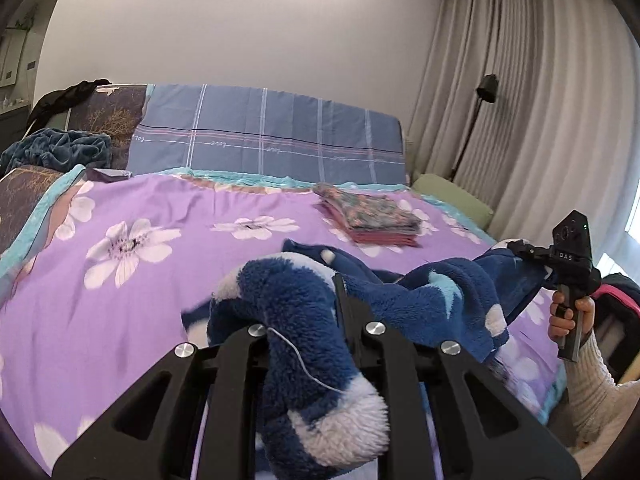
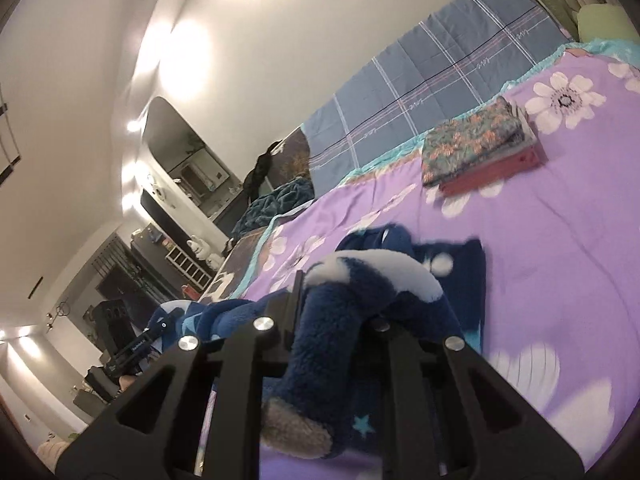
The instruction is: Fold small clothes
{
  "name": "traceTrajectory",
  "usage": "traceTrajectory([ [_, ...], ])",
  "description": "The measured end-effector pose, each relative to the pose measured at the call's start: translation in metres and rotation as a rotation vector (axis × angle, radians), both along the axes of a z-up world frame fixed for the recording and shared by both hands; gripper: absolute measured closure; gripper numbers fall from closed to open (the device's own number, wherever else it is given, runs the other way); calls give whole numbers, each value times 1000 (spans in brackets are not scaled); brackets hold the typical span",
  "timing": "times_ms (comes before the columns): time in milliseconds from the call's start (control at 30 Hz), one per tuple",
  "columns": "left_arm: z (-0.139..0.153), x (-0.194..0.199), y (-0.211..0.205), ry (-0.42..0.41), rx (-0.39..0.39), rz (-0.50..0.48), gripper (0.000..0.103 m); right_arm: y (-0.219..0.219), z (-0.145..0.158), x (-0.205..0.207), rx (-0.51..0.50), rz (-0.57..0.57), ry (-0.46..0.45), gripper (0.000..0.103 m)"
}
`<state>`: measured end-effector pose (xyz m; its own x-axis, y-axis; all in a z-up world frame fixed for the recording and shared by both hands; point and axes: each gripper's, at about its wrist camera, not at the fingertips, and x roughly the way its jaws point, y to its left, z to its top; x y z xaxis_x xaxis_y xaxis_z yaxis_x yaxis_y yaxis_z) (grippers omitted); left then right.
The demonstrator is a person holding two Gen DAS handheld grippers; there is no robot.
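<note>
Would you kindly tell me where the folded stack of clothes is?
The folded stack lies on the purple floral bedspread, right of centre in the left wrist view, beyond the blue fleece garment.

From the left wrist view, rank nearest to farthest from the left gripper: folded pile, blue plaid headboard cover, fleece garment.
1. Fleece garment, clamped in the left gripper.
2. Folded pile, mid-bed, right of centre.
3. Blue plaid headboard cover, against the wall.

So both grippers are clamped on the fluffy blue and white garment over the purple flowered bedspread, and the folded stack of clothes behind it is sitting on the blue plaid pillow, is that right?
Not quite. The folded stack lies on the purple flowered bedspread, in front of the blue plaid bedding, as the right wrist view shows. The rest holds: the left gripper and right gripper are both clamped on the fluffy blue and white garment.
</note>
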<state>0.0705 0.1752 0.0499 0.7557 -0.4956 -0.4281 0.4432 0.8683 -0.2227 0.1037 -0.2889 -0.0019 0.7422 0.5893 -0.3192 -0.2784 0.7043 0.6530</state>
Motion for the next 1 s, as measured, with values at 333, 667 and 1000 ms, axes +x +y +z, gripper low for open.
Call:
traceTrajectory([
  [333, -132, 155, -19, 281, 125, 85, 83, 5, -122, 133, -132, -62, 309, 87],
  [667, -132, 143, -6, 265, 39, 61, 77, 14, -113, 122, -199, -51, 265, 79],
  [1000, -115, 101, 2, 328, -5, 6, 48, 31, -68, 77, -353, 53, 158, 56],
])
